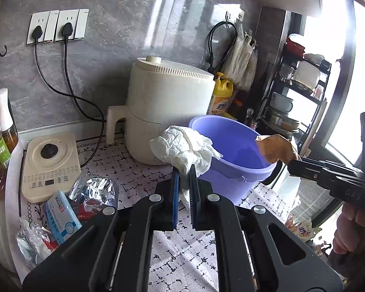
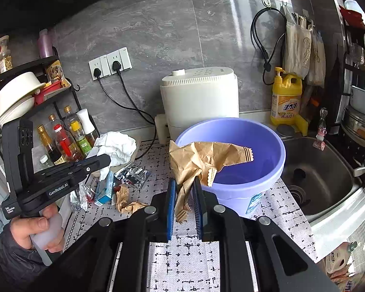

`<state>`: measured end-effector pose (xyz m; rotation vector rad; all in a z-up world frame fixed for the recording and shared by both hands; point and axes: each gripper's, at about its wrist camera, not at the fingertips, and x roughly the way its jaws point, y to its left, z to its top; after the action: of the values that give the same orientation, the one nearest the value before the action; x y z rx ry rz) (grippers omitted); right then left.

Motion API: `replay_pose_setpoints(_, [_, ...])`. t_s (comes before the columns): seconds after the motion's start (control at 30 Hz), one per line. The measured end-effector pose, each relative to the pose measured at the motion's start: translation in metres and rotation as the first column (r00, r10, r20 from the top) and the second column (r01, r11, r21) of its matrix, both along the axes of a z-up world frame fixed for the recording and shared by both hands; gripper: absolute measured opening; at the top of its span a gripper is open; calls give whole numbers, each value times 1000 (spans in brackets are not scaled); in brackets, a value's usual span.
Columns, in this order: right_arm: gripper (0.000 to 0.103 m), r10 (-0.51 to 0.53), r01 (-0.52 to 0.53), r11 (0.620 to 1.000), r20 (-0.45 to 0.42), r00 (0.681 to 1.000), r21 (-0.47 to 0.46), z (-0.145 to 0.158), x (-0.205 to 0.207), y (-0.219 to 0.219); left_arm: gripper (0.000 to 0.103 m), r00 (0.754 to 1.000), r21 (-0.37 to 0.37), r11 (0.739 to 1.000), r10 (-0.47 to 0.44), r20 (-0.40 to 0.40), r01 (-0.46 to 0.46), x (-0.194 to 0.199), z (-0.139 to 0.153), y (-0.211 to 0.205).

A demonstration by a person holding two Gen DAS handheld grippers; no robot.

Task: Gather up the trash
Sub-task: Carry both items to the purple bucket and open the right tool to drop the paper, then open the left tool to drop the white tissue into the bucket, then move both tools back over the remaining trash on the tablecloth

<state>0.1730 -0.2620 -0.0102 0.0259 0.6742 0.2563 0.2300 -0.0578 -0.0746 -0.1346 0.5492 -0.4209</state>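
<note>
A purple plastic bucket (image 1: 233, 160) (image 2: 233, 160) stands on the patterned counter mat in front of a white air fryer. My left gripper (image 1: 184, 170) is shut on a crumpled white paper towel (image 1: 182, 148) held up at the bucket's left rim. My right gripper (image 2: 185, 185) is shut on a crumpled brown paper bag (image 2: 202, 159) that reaches over the bucket's opening; the same bag (image 1: 276, 149) shows at the bucket's right rim in the left wrist view. More trash lies on the mat: a foil wrapper (image 2: 132, 174), a blue carton (image 2: 104, 191) and brown paper scraps (image 2: 125, 200).
The white air fryer (image 2: 199, 99) and a yellow detergent bottle (image 2: 286, 97) stand by the wall. A steel sink (image 2: 321, 172) lies right of the bucket. Oil and sauce bottles (image 2: 65, 141) and a dish rack fill the left. A white induction hob (image 1: 50, 165) sits left of the mat.
</note>
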Motion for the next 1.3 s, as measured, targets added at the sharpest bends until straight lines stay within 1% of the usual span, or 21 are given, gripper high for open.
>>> replay_pose_setpoints(0.23, [16,-33,33,999,-1,999,16,-3,29,-28,8,1000,-13,1000,-8,-10,8,29,1,-25])
replay_pose_setpoints(0.3, [22,-35,35,999,-2,999,17,-3,38,-34,8,1000,-12,1000,-17,-5,17,36,3,-34])
replay_pose_setpoints(0.37, [34,-47,47,999,2,999,21,-2,46,-41,8,1000,-13,1000,-27,1,27,43,6,-43])
replay_pose_setpoints(0.47, [37,-57,57,998,15,998,23,0,54,-52,8,999,-14,999,-45,1,45,54,9,-54])
replay_pose_setpoints(0.7, [44,-113,112,993,6,994,26,-3,63,-83,8,995,-11,996,-93,-17,93,79,4,-87])
replay_pose_setpoints(0.77, [46,-129,129,991,2,992,24,-5,63,-91,16,994,-7,994,-111,-14,111,82,4,-94])
replay_pose_setpoints(0.8, [47,-139,139,990,3,990,20,-5,62,-95,30,994,-8,994,-113,-8,113,83,5,-96])
replay_pose_setpoints(0.83, [48,-150,150,989,7,989,15,-6,61,-98,55,994,-15,994,-109,0,109,83,6,-96])
replay_pose_setpoints(0.87, [48,-159,159,987,8,987,14,-7,61,-101,64,995,-25,994,-103,9,103,82,7,-94])
replay_pose_setpoints(0.9, [48,-166,166,986,6,986,18,-7,60,-104,71,995,-34,994,-102,18,103,80,8,-92])
replay_pose_setpoints(0.97, [49,-171,171,985,7,985,19,-7,59,-105,75,996,-28,996,-88,18,88,78,9,-87])
replay_pose_setpoints(1.0, [50,-171,171,985,10,985,16,-7,58,-104,80,997,-19,997,-71,16,71,76,9,-83])
replay_pose_setpoints(1.1, [59,-164,163,986,16,986,16,-7,54,-98,88,1000,-10,1000,-17,6,17,70,8,-69])
replay_pose_setpoints(1.13, [66,-157,156,988,17,987,13,-7,53,-94,92,1000,-5,1000,0,5,0,67,7,-64])
replay_pose_setpoints(1.17, [75,-149,149,989,22,989,8,-6,51,-89,93,1000,3,1000,17,8,-17,63,6,-59])
replay_pose_setpoints(1.27, [88,-127,128,992,42,991,-2,-6,44,-75,96,998,13,998,65,11,-65,52,5,-41])
replay_pose_setpoints(1.3, [89,-120,120,993,42,992,-1,-6,43,-71,97,997,12,997,80,8,-81,48,5,-35])
